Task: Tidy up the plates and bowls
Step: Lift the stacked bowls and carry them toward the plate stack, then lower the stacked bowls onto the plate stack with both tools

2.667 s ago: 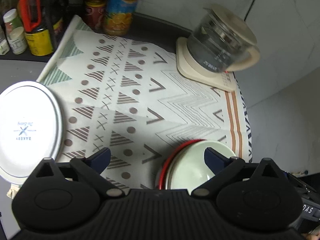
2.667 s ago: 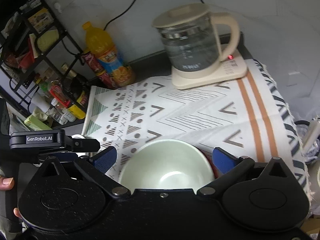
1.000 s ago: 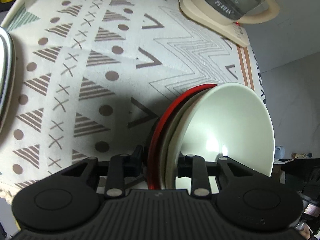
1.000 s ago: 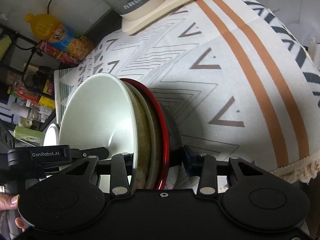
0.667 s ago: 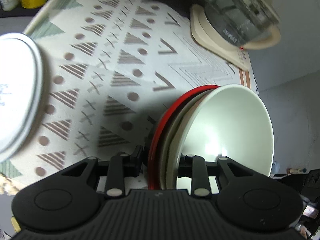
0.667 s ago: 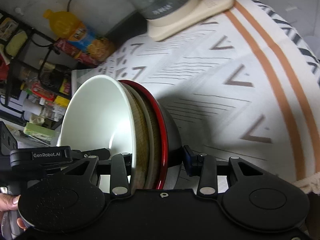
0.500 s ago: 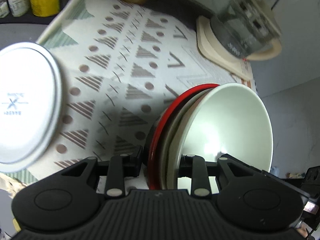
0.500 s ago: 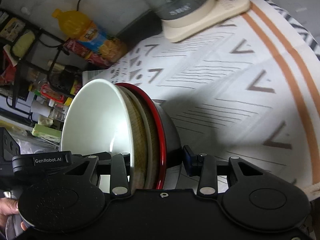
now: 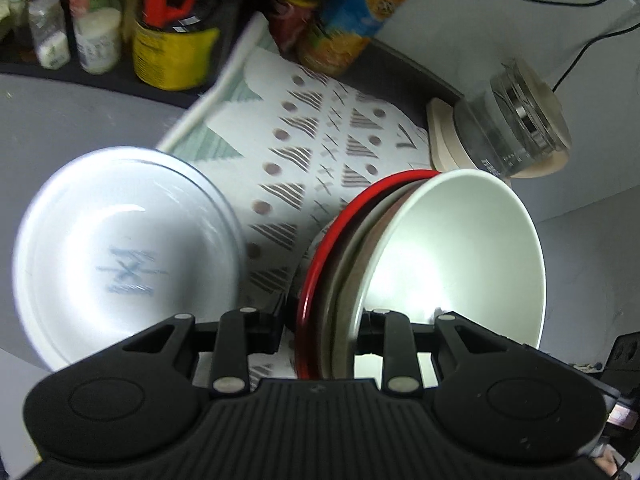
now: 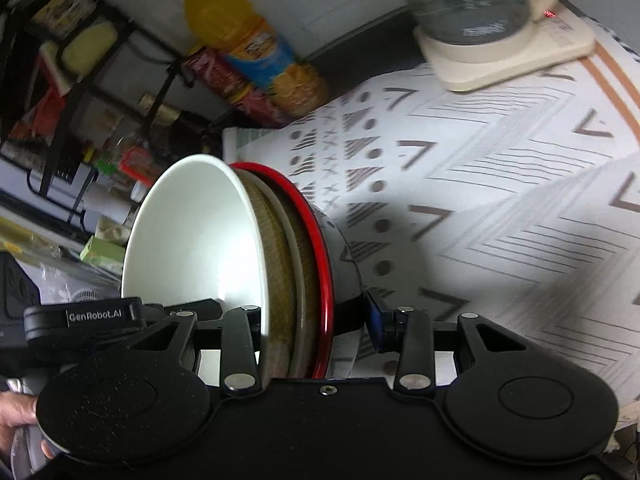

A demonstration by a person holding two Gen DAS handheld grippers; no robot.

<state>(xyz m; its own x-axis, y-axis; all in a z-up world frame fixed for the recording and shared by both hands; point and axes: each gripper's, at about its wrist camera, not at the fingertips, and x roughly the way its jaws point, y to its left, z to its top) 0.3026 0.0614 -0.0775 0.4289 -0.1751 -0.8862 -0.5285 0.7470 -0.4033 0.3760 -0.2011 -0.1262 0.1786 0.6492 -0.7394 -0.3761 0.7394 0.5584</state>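
While both cameras looked down over it, one patterned cloth [image 9: 320, 148] covered the table [image 9: 60, 120], its fringed edge running past the right hand-held gripper [image 10: 316, 320] on the outer side. Open cloth lay ahead of both grippers, bare up to the single glass kettle [image 10: 472, 4] on its cream base at the far edge. One white plate [image 9: 124, 256] with a faint blue mark sat just left of the left hand-held gripper [image 9: 320, 320], partly off the cloth's edge onto grey table.

One stack of nested bowls [image 9: 400, 264] was held on edge between the two grippers: three could be counted, a pale white-green bowl [image 10: 196, 240] innermost, a tan-rimmed one in the middle and a red-rimmed dark bowl [image 10: 324, 264] outermost. The left hand-held gripper was narrowly parted and clamped across all the rims near their lower edge; the right hand-held gripper, a little wider, pinched the same stack from the opposite side. The stack looked clear of the cloth, above its own shadow.

Beyond the cloth's far-left corner stood one orange drink bottle [image 10: 248, 52], a red packet beside it, and a black rack [image 10: 60, 80] crowded with jars too blurred to count. A person's fingers [image 10: 16, 412] showed at the right view's lower-left corner.
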